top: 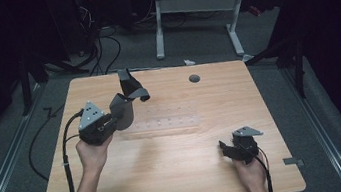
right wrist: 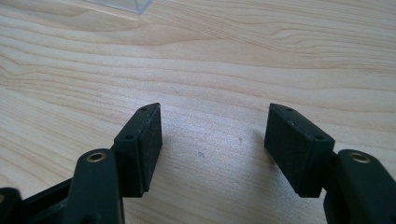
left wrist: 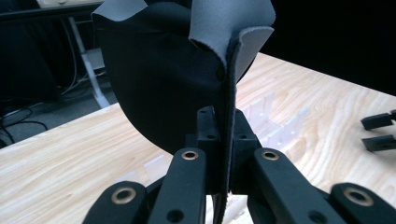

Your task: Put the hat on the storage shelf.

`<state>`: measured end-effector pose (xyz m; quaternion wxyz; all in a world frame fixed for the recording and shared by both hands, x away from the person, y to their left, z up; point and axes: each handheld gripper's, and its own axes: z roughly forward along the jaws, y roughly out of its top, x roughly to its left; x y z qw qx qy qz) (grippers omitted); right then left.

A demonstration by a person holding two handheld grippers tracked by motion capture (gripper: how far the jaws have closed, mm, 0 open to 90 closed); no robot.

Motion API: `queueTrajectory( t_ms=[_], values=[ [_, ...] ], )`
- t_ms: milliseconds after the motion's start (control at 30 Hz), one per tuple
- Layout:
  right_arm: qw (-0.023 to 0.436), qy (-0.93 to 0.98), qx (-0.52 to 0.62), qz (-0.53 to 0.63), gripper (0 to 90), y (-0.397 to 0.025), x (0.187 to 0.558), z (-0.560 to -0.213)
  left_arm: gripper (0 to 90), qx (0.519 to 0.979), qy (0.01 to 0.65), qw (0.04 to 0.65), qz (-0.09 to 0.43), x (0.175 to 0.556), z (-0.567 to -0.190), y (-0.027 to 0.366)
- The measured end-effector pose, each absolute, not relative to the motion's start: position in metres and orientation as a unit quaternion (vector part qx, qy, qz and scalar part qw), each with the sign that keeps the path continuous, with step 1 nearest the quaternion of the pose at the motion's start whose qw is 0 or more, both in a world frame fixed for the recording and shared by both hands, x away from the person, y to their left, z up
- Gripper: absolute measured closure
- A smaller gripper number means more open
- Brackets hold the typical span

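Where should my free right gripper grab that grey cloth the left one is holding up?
Probably the loose upper flap of the grey cloth, coming from the right gripper's own side. The left gripper pinches the lower edge, so the curled top hangs free above the table, a thin edge for open jaws.

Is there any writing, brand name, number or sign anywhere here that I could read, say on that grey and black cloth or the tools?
None can be read: the grey and black cloth, the left gripper, the right gripper, the clear plastic rack and the wooden table show no words, numbers or labels.
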<state>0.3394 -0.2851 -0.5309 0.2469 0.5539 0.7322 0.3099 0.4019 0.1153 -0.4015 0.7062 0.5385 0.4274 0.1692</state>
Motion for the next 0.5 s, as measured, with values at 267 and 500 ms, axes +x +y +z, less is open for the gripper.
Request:
queueTrajectory(
  t_ms=[267, 500],
  values=[
    [0.247, 0.732, 0.554, 0.310, 36.9, -0.285, 0.339, -0.531, 86.6, 0.535, 0.434, 0.704, 0.175, 0.415, -0.410, 0.120],
    [0.247, 0.732, 0.554, 0.310, 36.8, -0.285, 0.339, -0.531, 86.5, 0.544, 0.438, 0.687, 0.199, 0.424, -0.418, 0.117]
  ],
)
